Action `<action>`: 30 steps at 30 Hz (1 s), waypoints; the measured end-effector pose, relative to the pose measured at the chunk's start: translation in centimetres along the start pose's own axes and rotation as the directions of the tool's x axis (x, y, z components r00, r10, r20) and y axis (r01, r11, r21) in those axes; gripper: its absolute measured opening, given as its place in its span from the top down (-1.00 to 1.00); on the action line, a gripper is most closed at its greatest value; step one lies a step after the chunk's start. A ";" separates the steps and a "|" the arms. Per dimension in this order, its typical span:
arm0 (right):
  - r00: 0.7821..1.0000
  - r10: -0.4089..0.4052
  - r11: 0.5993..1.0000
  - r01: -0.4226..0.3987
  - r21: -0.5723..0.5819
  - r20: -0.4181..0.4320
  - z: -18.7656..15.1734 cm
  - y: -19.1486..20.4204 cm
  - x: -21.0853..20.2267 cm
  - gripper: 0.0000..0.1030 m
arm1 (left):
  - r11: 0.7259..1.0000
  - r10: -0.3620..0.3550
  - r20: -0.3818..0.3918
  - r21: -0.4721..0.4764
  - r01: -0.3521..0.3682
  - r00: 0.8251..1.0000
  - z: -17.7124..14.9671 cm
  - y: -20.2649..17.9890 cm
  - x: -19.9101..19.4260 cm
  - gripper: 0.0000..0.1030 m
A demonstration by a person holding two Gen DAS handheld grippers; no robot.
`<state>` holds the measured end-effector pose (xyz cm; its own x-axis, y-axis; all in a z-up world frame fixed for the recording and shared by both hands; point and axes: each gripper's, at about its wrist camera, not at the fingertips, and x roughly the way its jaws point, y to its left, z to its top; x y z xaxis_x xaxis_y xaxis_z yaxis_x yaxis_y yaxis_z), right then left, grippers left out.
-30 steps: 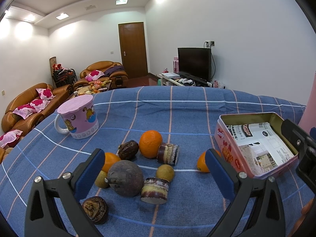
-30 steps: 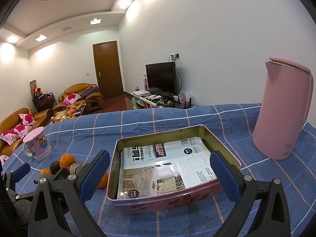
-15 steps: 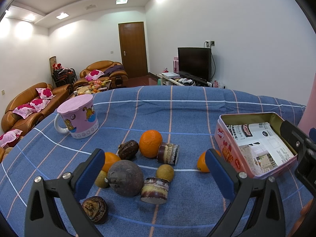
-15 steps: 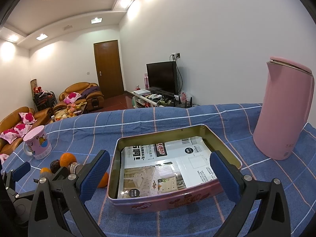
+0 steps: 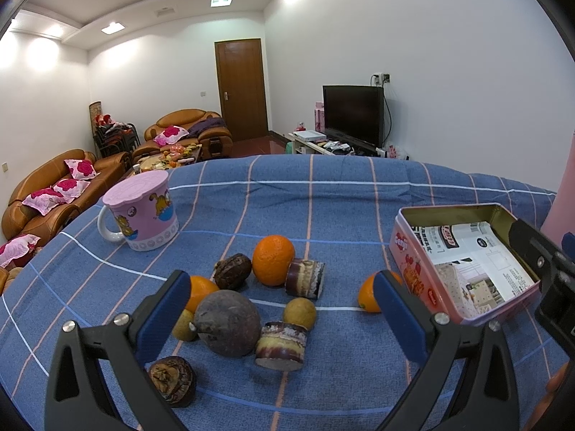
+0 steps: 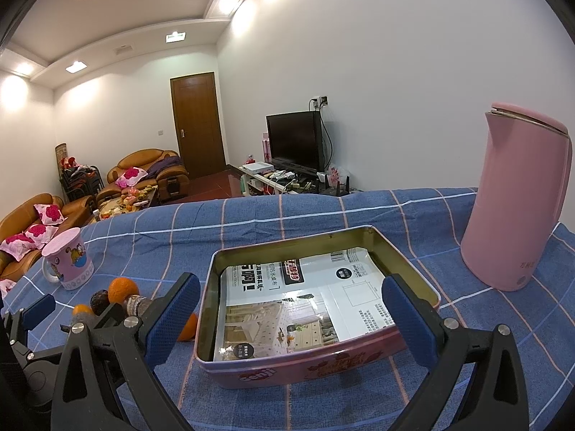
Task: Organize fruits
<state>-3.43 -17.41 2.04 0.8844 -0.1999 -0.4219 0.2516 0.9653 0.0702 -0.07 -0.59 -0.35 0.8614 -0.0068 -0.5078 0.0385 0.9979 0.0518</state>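
Several fruits lie on the blue checked cloth in the left wrist view: a large orange [image 5: 273,260], a dark round fruit [image 5: 227,323], a small orange [image 5: 368,296] next to the tin, cut sugarcane pieces [image 5: 282,345], small yellow-green fruits [image 5: 299,313]. My left gripper [image 5: 280,318] is open and empty just above and before the pile. A pink tin [image 6: 316,355], lined with printed paper, sits open to the right; it also shows in the left wrist view [image 5: 406,262]. My right gripper [image 6: 291,314] is open and empty over the tin's near side.
A pink lidded mug [image 5: 142,215] stands at the left rear of the fruits. A tall pink kettle [image 6: 517,204] stands right of the tin. The left gripper shows in the right wrist view [image 6: 39,309]. Sofas, a door and a TV are beyond the table.
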 end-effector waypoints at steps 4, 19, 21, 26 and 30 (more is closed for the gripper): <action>1.000 0.001 1.000 -0.001 0.001 0.001 0.0 -0.1 0.1 -0.98 | 1.000 -0.001 -0.001 -0.001 0.001 1.000 0.0 0.0 0.0 -1.00; 1.000 -0.010 0.999 0.011 -0.034 0.012 -0.1 0.5 0.1 -0.98 | 0.999 -0.035 -0.029 -0.037 0.034 0.999 -0.3 0.8 0.4 -1.00; 1.000 -0.003 0.999 0.003 -0.039 0.010 -0.1 0.6 0.1 -0.98 | 0.997 -0.052 -0.048 -0.053 0.049 0.997 -0.3 1.4 0.5 -1.00; 0.999 0.033 0.998 -0.034 -0.049 -0.008 -0.1 0.9 0.3 -0.98 | 0.996 -0.049 -0.138 -0.080 0.038 0.989 -1.4 3.5 0.6 -1.00; 0.997 0.069 0.995 -0.071 -0.064 -0.027 -0.3 1.6 0.3 -0.97 | 0.994 -0.047 -0.195 -0.108 0.026 0.980 -3.0 6.4 -0.4 -1.00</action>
<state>-2.89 -15.92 1.74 0.8887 -0.1277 -0.4403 0.1626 0.9858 0.0423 -1.65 5.95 -2.40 0.7433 -0.0411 -0.6677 0.0064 0.9985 -0.0544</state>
